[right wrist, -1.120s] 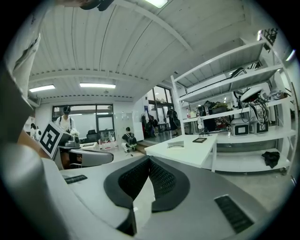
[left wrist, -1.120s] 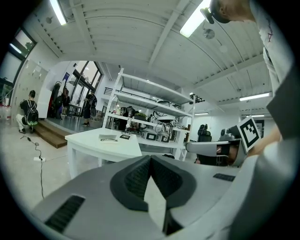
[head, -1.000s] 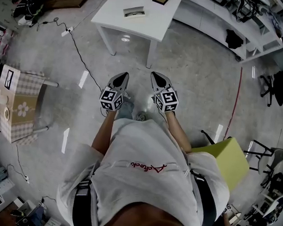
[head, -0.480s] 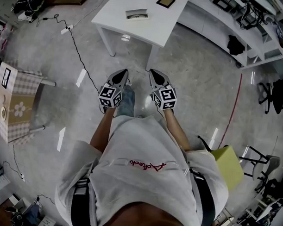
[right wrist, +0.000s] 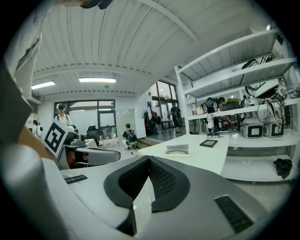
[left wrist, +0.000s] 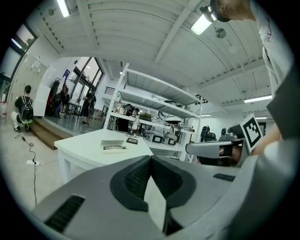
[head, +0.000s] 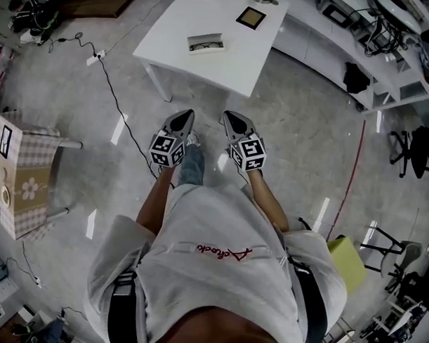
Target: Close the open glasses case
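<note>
An open glasses case [head: 205,43] with dark glasses in it lies on the white table [head: 170,39] ahead of me; it also shows as a pale case [left wrist: 114,146] in the left gripper view and as a pale case [right wrist: 177,150] in the right gripper view. My left gripper [head: 188,114] and right gripper [head: 227,116] are held side by side over the floor, well short of the table. Both point level toward it. The jaws of each meet at the tips with nothing between them [left wrist: 150,158] [right wrist: 149,159].
A dark square frame [head: 250,18] lies further back on the table. White shelving [head: 359,39] with equipment runs along the right. A small checked table [head: 21,167] stands at the left, a yellow-green chair [head: 348,256] at the right, and a cable [head: 116,65] crosses the floor.
I have walked toward the white table; it and the case now sit lower and nearer in the head view. Both grippers stay shut and side by side.
</note>
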The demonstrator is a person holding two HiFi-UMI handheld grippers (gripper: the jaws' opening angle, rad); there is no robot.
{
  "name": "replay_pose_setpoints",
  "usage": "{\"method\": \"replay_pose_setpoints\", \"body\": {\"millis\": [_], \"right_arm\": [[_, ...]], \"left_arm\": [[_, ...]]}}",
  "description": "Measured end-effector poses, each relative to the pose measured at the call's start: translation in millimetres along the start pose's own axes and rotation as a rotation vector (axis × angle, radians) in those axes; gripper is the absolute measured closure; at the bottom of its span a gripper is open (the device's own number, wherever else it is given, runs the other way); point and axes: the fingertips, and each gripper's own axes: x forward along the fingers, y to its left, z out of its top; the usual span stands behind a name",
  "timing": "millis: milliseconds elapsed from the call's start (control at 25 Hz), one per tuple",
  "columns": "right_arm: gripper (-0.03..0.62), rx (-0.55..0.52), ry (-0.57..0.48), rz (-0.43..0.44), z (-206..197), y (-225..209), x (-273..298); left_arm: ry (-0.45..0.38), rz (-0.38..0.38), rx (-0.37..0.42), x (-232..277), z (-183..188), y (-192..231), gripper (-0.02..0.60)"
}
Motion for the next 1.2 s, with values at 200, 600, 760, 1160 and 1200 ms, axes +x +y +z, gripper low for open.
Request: {"method": "replay_pose_setpoints", "body": {"millis": [200,600,760,1160,1200], "right_arm": [[0.586,0.002,0.019,-0.007,5.1,-24.4,39.8],[0.586,0.022,0.039,-0.025,24.6,-49.7,125.6],[0.588,0.018,0.044,-0.036,35.9,-70.7,154.1],[0.586,0.019,0.058,-0.068,52.7,-106.2,217.3],[0.586,0.021,0.058,-0.068,53.9,-107.8,223.6]], "left_arm": [[-0.001,-0.016,-0.001,37.5,16.9,27.9,0.558],[0.025,-0.028,-0.021,87.5,44.0,98.9,0.558],[0.031,-0.031,-0.030,112.4,55.4,121.9,0.558],[0.059,-0.050,-0.067,154.1,63.7,173.0,0.558],[0.061,-0.054,-0.069,157.4,64.2,178.0,0.558]]}}
